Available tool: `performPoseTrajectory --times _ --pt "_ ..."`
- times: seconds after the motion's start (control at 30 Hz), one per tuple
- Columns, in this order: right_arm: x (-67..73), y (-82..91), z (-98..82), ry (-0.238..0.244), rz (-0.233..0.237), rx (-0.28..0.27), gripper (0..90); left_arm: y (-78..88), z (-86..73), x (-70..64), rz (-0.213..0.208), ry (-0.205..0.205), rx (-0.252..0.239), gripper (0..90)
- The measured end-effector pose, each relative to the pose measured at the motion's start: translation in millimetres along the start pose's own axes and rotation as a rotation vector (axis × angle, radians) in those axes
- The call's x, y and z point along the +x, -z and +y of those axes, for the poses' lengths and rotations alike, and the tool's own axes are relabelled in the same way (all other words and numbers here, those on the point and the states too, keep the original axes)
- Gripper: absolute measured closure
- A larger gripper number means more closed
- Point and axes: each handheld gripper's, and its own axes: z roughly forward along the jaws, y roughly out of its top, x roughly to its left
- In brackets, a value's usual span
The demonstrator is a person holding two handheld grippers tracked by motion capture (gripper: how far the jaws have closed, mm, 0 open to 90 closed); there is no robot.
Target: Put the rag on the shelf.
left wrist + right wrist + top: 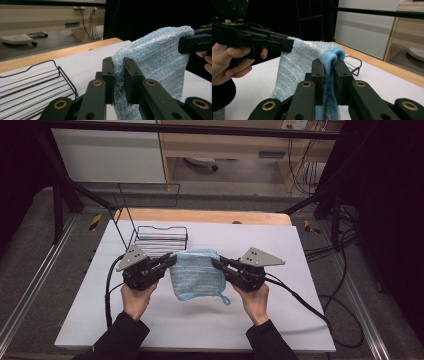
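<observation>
While both hands grip their tools over the white table [200, 320], a blue towel [195, 275] hangs stretched between them. Left gripper [167, 261] clamped on one upper corner, right gripper [219, 264] on the other. Lower edge possibly touching the table. Wire rack [160, 237] just behind.

Black wire rack [161, 238] sits at rear left of white table sheet [280, 320]. Wooden table edge [200, 215] behind.

Overhead forward-down view; two close claw-mounted views facing inward, sharing the blue towel [160, 52].
</observation>
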Motion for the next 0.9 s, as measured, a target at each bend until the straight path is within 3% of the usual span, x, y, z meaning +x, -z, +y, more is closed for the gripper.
performPoseTrajectory --times 0.33,0.9 --pt "8.3 -8.6 17.1 0.024 -0.020 -0.071 80.8 12.6 16.8 9.3 0.017 0.006 -0.072 79.7" --pt "26.8 -44.5 48.6 0.083 -0.058 -0.151 80.9 37.5 42.0 37.0 0.081 0.021 -0.168 79.8"
